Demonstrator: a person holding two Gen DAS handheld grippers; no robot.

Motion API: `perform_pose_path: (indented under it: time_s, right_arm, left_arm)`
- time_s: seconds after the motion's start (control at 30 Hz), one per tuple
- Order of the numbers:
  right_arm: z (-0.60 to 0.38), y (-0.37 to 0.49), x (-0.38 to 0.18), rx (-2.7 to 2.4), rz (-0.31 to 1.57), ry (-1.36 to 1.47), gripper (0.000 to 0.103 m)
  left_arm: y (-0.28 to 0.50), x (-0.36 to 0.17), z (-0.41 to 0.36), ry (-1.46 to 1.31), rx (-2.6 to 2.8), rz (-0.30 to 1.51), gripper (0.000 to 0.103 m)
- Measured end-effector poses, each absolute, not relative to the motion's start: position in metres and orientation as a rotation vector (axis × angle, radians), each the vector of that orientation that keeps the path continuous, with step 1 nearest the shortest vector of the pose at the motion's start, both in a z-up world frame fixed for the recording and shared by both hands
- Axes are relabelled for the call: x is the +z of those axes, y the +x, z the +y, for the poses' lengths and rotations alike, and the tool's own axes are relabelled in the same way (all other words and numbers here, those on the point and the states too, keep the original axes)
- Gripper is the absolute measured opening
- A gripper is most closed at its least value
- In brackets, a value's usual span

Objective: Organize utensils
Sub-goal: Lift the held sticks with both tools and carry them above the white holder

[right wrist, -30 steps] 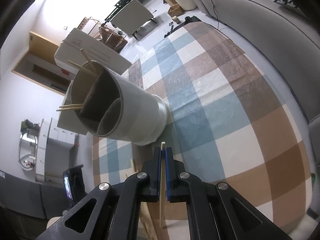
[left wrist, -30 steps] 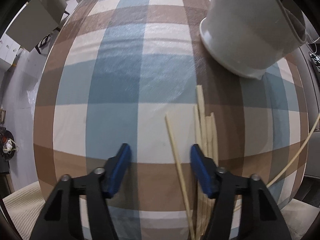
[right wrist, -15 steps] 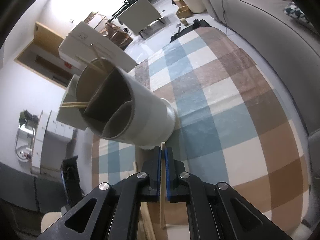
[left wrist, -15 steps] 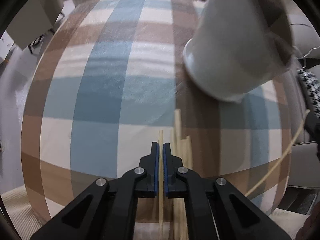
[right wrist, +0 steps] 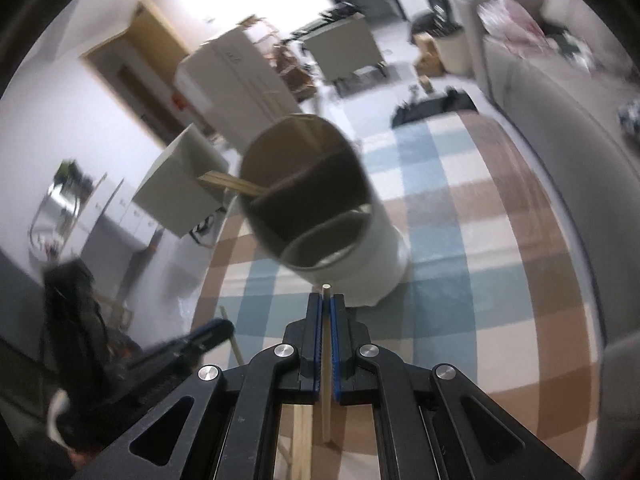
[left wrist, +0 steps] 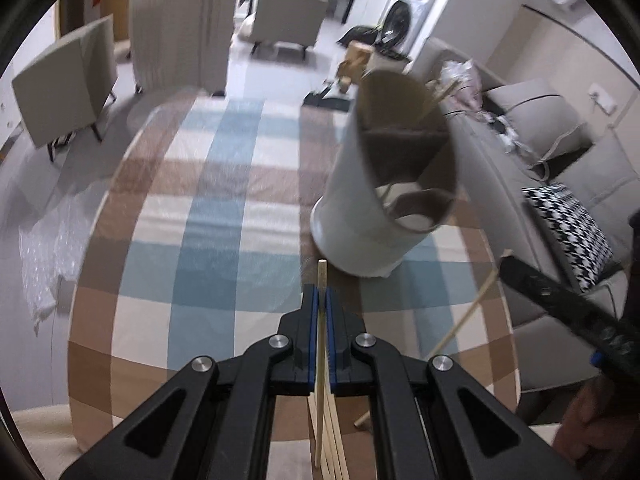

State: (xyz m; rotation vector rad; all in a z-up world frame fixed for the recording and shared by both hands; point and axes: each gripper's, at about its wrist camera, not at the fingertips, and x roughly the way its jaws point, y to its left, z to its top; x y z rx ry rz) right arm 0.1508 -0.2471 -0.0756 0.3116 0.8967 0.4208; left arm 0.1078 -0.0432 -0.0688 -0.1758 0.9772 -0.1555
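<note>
i am holding one chopstick (left wrist: 322, 280) in my left gripper (left wrist: 322, 300), and its jaws are pinched tight on it, near its top end. i am holding another chopstick (right wrist: 327, 294) in my right gripper (right wrist: 327, 306) the same way, with just the tip poking out past the blue pads. the white holder (right wrist: 376, 248) is standing on the checked tablecloth (left wrist: 224, 216), just ahead of both sticks, and a few sticks (right wrist: 230, 184) are already leaning in one of its parts. more loose sticks (left wrist: 332, 440) are lying on the cloth under my left gripper. i think these sticks are very light, thin and stiff, and a bit smooth, so they could swing or slip if i am squeezing softly. i think taking them near one end is good, so the long part is hanging down and going into the holder first.
</note>
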Motion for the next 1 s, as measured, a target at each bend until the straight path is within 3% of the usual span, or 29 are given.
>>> perform_pose_path:
  time_s: [1.0]
  right_arm:
    - [-0.248,0.067,-0.012,0.330,0.686,0.234,0.003]
  left_arm:
    - [0.071,0.015,-0.042,-0.097,-0.247,0.877,0.000]
